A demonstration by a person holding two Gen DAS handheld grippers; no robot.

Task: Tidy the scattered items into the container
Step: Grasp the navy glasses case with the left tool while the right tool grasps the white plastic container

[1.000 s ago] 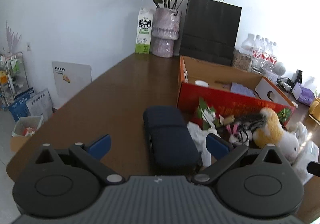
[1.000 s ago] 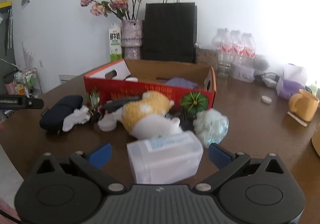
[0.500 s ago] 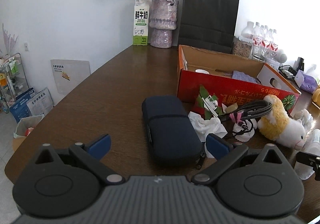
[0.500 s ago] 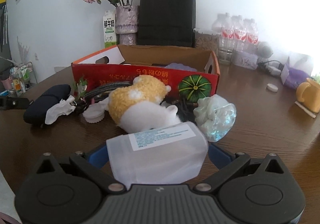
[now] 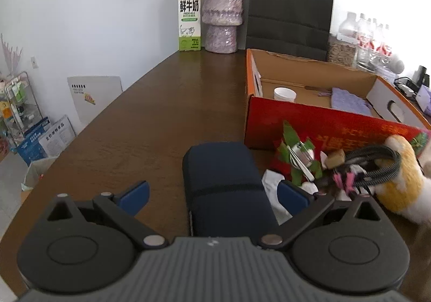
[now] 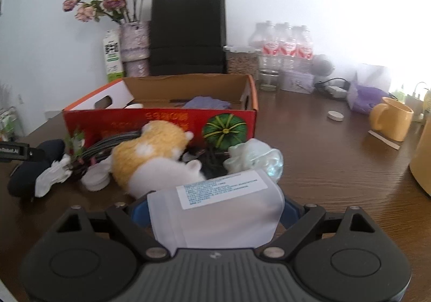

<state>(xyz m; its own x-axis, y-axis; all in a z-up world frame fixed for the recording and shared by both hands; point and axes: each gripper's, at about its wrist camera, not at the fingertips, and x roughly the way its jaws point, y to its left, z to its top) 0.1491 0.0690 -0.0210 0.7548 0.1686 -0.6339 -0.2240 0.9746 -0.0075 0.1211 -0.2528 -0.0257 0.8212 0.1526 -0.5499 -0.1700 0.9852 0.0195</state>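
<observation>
The white translucent bottle [image 6: 215, 217] with a printed label lies on its side on the counter [image 6: 336, 167], between the 2 blue pads of the right claw [image 6: 214, 211], whose jaws are closing around it; whether the pads press yet I cannot tell. The claw tilts downward over the near edge. Just beyond lie a plush toy [image 6: 150, 156] and a crumpled plastic bag [image 6: 256, 156], then the open red cardboard box [image 6: 161, 119].

The left claw [image 5: 212, 195] stands wide, angled down, its pads astride the dark blue zip case [image 5: 223, 183] without touching. Bare counter [image 5: 161, 119] stretches leftward to its edge.
</observation>
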